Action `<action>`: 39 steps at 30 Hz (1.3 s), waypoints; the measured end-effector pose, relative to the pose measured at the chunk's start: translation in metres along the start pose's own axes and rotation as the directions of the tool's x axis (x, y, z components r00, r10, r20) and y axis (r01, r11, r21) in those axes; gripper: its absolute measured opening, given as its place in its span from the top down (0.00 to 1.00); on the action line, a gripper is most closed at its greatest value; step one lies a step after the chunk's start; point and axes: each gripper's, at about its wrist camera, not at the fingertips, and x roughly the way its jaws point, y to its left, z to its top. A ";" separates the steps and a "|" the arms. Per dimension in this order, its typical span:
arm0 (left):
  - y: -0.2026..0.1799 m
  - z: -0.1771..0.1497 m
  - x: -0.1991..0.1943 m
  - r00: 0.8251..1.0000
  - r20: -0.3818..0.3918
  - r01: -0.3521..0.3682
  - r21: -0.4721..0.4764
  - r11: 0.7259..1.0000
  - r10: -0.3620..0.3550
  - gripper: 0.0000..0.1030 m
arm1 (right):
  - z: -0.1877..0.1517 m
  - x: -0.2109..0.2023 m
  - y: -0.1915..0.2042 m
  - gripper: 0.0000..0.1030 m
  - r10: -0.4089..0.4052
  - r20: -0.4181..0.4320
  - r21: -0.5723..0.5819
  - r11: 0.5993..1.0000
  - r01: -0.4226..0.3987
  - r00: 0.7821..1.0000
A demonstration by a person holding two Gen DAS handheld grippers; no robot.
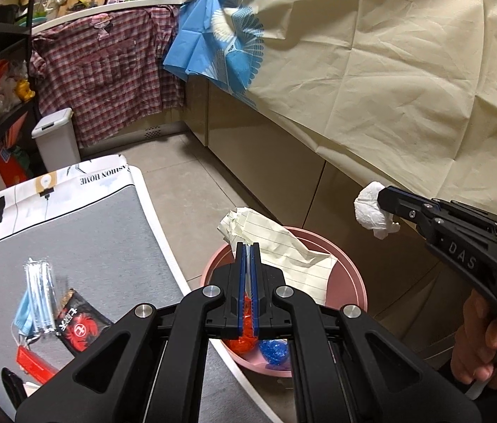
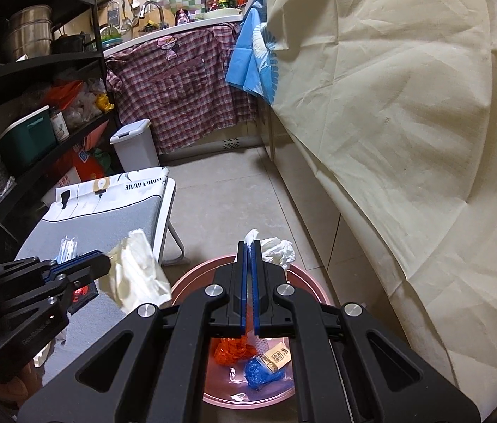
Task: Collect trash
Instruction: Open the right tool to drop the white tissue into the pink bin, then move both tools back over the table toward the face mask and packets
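Lined paper (image 1: pixel 276 246), crumpled, is pinched between the narrow jaws of the left gripper (image 1: pixel 247 246) above the pink basin (image 1: pixel 354 282) on the floor. Beside it the right gripper (image 2: pixel 247 245) clamps a white tissue wad (image 2: pixel 276 248) over the same basin, where orange wrapper (image 2: pixel 230 350) and blue wrapper (image 2: pixel 260 373) already lie. Face masks (image 1: pixel 36 292) and a black snack packet (image 1: pixel 75 320) remain near the grey board's (image 1: pixel 107 246) near edge
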 end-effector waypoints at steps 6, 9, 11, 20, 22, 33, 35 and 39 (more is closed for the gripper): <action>-0.007 0.000 0.008 1.000 -0.018 -0.003 0.015 1.000 0.003 0.98 | 0.000 0.002 0.000 0.98 -0.003 -0.005 -0.005 1.000 0.003 1.000; -0.009 0.000 0.009 1.000 -0.021 -0.003 0.017 1.000 0.003 0.98 | 0.000 0.002 0.000 0.98 -0.004 -0.005 -0.004 1.000 0.004 1.000; -0.009 0.001 0.009 1.000 -0.020 -0.002 0.015 1.000 0.002 0.98 | 0.000 0.002 0.000 0.98 -0.002 -0.005 -0.004 1.000 0.002 1.000; -0.012 0.002 0.012 1.000 -0.029 0.011 0.008 1.000 -0.011 0.97 | -0.002 0.002 0.002 0.94 -0.011 -0.015 -0.004 1.000 0.011 1.000; -0.013 0.003 0.014 0.999 -0.040 0.019 0.005 1.000 -0.019 0.85 | -0.003 0.004 0.002 0.86 -0.012 -0.028 0.002 1.000 0.012 1.000; 0.003 0.009 -0.005 1.000 0.007 0.013 -0.039 0.999 -0.013 0.70 | -0.001 0.002 0.002 0.52 -0.033 -0.005 0.007 0.999 0.033 0.999; 0.009 0.009 -0.011 1.000 0.017 0.009 -0.043 0.999 -0.008 0.70 | -0.001 0.001 0.004 0.52 -0.030 0.000 0.006 1.000 0.030 1.000; 0.023 0.010 -0.022 0.999 0.035 -0.001 -0.056 0.998 0.003 0.71 | -0.001 -0.002 0.010 0.52 -0.024 0.016 0.001 1.000 0.024 1.000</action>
